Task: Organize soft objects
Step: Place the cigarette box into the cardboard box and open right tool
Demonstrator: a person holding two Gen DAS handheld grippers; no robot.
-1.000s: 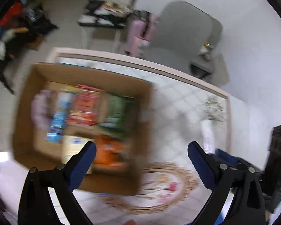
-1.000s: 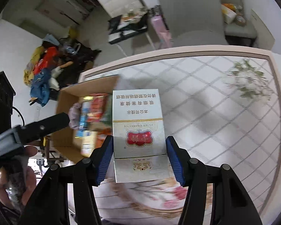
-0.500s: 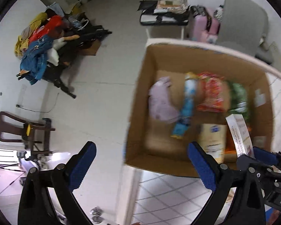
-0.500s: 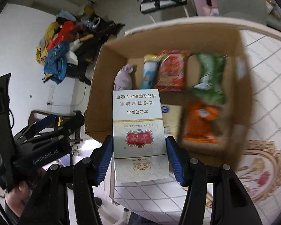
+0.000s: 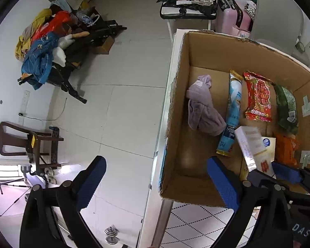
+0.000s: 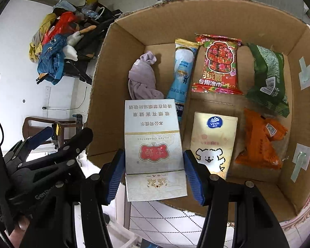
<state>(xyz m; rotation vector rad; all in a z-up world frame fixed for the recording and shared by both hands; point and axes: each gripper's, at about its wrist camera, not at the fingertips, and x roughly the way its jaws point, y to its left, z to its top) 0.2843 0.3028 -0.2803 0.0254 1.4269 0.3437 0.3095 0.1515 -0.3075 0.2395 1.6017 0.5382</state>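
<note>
My right gripper (image 6: 154,166) is shut on a white cigarette carton (image 6: 153,144) and holds it above the near left corner of an open cardboard box (image 6: 105,95). In the box lie a purple cloth (image 6: 142,78), a blue tube pack (image 6: 183,70), a red wipes pack (image 6: 217,66), a green pack (image 6: 268,78), a cream tissue pack (image 6: 212,140) and an orange pack (image 6: 260,140). My left gripper (image 5: 155,181) is open and empty, over the box's left edge (image 5: 171,111) and the floor. The carton (image 5: 250,144) and right gripper also show in the left wrist view.
The box stands at the corner of a tiled table (image 5: 196,227). Beyond the edge is the floor with a clothes-laden rack (image 5: 49,47), a wooden chair (image 5: 24,142), a pink suitcase (image 5: 231,18) and a grey chair (image 5: 277,14).
My right gripper carried the carton from over the table to over the box. My left gripper swung left, from above the box to its left edge and the floor.
</note>
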